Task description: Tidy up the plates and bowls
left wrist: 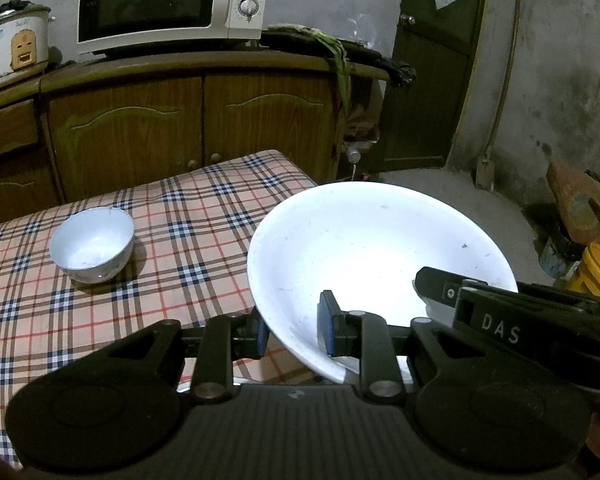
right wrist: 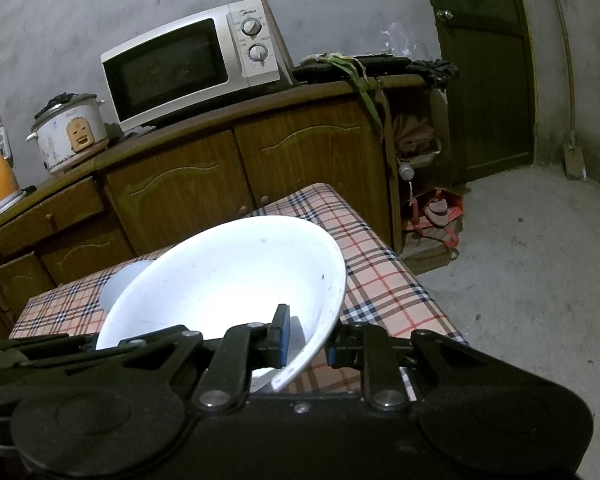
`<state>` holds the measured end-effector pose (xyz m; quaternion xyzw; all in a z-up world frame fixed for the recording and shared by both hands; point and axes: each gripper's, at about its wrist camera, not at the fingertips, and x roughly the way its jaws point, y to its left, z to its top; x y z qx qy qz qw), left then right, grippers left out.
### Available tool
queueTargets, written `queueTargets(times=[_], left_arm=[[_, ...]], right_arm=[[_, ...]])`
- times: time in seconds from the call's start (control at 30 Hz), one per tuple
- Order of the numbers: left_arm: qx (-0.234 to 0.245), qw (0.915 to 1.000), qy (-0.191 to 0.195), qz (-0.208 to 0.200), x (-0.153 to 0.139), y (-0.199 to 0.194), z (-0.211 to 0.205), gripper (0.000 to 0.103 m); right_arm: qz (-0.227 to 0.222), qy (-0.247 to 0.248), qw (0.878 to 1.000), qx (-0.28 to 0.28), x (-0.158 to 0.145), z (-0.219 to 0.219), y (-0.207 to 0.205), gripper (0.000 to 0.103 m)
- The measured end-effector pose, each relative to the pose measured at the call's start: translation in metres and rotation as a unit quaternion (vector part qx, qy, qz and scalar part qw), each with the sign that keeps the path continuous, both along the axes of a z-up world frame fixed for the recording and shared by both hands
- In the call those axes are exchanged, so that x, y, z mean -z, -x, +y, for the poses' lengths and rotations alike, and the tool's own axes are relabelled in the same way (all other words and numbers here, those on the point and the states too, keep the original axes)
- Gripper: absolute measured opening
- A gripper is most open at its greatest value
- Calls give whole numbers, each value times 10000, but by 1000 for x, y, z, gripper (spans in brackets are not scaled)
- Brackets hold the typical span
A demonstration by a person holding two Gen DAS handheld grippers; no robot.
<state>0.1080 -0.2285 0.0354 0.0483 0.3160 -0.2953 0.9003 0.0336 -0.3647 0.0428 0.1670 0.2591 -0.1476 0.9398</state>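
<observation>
Both claws clamped on one big plate

My left claw (left wrist: pixel 294 332) and right claw (right wrist: pixel 306 340) each pinch the rim of the big plate (left wrist: pixel 364 248), held tilted over the table (left wrist: pixel 204 216) edge (not set down yet); the small bowl (left wrist: pixel 92 242) sits apart, unstacked.

Wooden cabinet (right wrist: pixel 236 168) (microwave (right wrist: pixel 192 64) atop).

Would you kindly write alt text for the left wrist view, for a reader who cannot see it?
The left gripper is shut on the rim of a large white bowl, held tilted above a plaid-covered table; the right gripper holds the bowl's opposite rim. A small white bowl sits on the table, before wooden cabinets and a microwave.
</observation>
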Motion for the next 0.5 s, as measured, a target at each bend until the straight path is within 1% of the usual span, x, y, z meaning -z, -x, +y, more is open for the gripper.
queueTargets(times=[0.5], left_arm=[[-39, 10000, -6, 37, 3, 3, 6, 25]], right_arm=[[63, 16, 10000, -45, 3, 5, -4, 24]])
